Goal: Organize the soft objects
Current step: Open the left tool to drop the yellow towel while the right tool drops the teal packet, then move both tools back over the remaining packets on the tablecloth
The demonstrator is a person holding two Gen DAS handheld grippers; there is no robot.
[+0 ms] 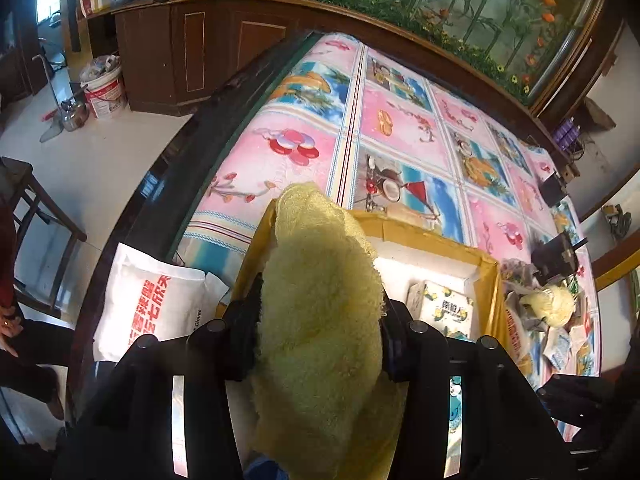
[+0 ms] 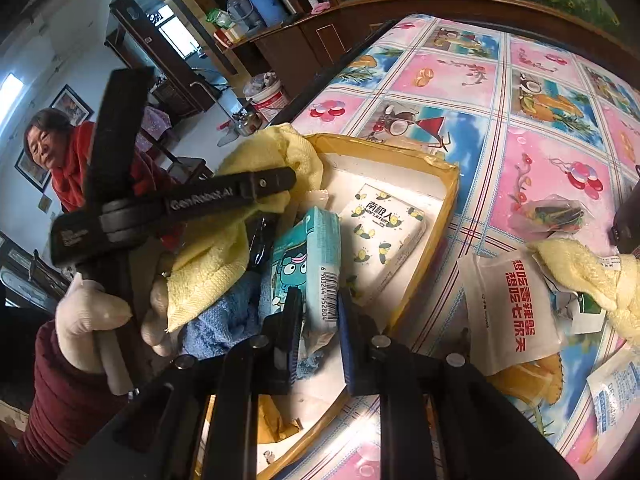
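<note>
My left gripper (image 1: 320, 332) is shut on a yellow towel (image 1: 320, 300), held over the left end of an open cardboard box (image 1: 486, 280); the towel (image 2: 208, 264) and left gripper (image 2: 256, 188) also show in the right wrist view. My right gripper (image 2: 318, 320) is shut on a teal tissue pack (image 2: 312, 260), standing on edge in the box (image 2: 436, 220). A white tissue pack with lemon print (image 2: 384, 232) (image 1: 444, 312) lies in the box. A blue cloth (image 2: 224, 316) lies under the towel. Another yellow towel (image 2: 592, 276) (image 1: 548, 304) lies on the table to the right.
The table has a pink and blue patterned cloth (image 2: 540, 128). White sachets with red print (image 2: 516, 308) (image 1: 148, 300) lie on each side of the box. A small bag (image 2: 548, 216) and packets lie right. A person in red (image 2: 56, 152) sits left.
</note>
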